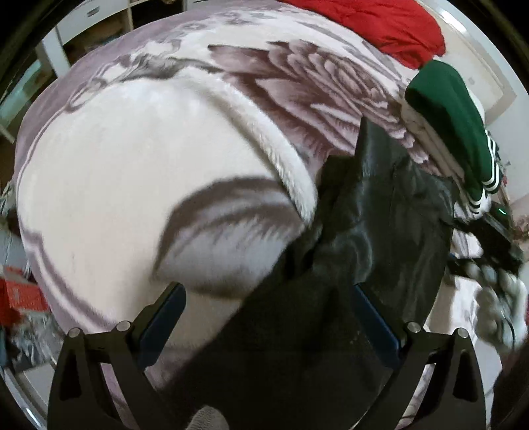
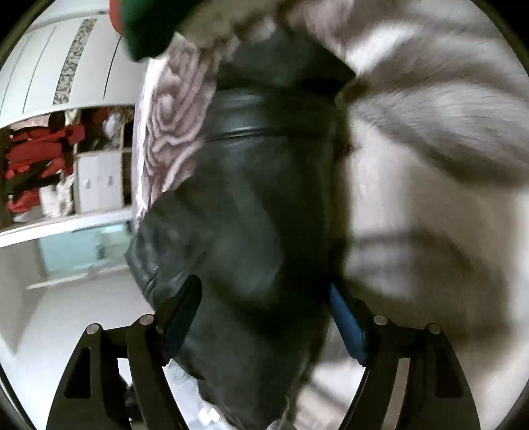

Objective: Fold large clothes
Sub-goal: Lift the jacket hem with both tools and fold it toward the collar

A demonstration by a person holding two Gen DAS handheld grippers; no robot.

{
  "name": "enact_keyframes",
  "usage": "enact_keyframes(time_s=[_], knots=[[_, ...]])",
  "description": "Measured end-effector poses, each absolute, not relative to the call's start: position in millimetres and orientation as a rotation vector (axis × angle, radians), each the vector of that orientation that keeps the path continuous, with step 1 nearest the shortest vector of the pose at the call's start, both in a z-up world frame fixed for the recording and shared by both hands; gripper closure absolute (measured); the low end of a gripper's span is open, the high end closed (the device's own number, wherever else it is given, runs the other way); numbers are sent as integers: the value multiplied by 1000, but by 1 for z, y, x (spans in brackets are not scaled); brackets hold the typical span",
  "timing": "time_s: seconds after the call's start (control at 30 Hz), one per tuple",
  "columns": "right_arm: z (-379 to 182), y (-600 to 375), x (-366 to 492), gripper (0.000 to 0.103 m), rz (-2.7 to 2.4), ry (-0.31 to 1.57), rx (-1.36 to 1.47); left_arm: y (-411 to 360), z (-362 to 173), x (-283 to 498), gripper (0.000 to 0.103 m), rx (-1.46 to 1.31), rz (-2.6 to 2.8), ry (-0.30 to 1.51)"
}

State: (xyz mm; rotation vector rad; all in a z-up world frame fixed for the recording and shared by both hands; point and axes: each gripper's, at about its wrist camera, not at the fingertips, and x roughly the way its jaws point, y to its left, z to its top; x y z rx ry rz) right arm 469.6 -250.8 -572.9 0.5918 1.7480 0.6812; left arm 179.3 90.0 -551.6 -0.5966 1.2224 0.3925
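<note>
**Dark garment held over a blanket-covered bed**

Left wrist view: we look down on a bed covered by a plush blanket (image 1: 139,158), cream with grey-mauve flower print. A dark garment (image 1: 380,225), slightly shiny like leather or coated cloth, lies crumpled at the right and runs back toward us between the fingers of our left gripper (image 1: 267,317). The fingers stand wide apart with the cloth draped across the gap; we cannot tell whether they pinch it. At the far right sits a stack of folded clothes (image 1: 453,112) with a green piece on top, and a red item (image 1: 380,23) lies beyond. We judge the stack is kept to the side so the middle of the bed stays free for folding.

Right wrist view: the garment (image 2: 251,185) fills the centre, hanging or stretched lengthwise, a seam crossing it. It passes between the fingers of our right gripper (image 2: 264,317), which also stand apart; the grip is hidden and blurred. The blanket (image 2: 429,165) lies to the right, a wardrobe (image 2: 66,66) to the left. Holding it from both ends likely spreads it flat.
</note>
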Motion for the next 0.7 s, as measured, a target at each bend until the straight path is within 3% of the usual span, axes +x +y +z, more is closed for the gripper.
enact_keyframes(time_s=[0.1, 0.17, 0.2, 0.3, 0.47, 0.57, 0.67, 0.7], knots=[[-611, -220, 482, 24, 795, 1756, 678, 71, -553, 178, 0, -588, 419, 1235], [-612, -198, 478, 53, 820, 1692, 669, 57, -556, 182, 0, -554, 434, 1241], [-609, -194, 475, 73, 813, 1677, 654, 50, -557, 185, 0, -527, 447, 1245], [-592, -206, 463, 88, 714, 1593, 732, 34, -564, 197, 0, -468, 471, 1258], [-531, -325, 403, 88, 352, 1347, 874, 13, -549, 213, 0, -434, 436, 1239], [-523, -406, 357, 86, 216, 1312, 906, -9, -539, 222, 0, -432, 386, 1231], [-555, -453, 336, 70, 252, 1428, 1014, -36, -558, 234, 0, -422, 343, 1285], [-566, -459, 333, 54, 284, 1452, 1050, -42, -569, 237, 0, -407, 355, 1310]])
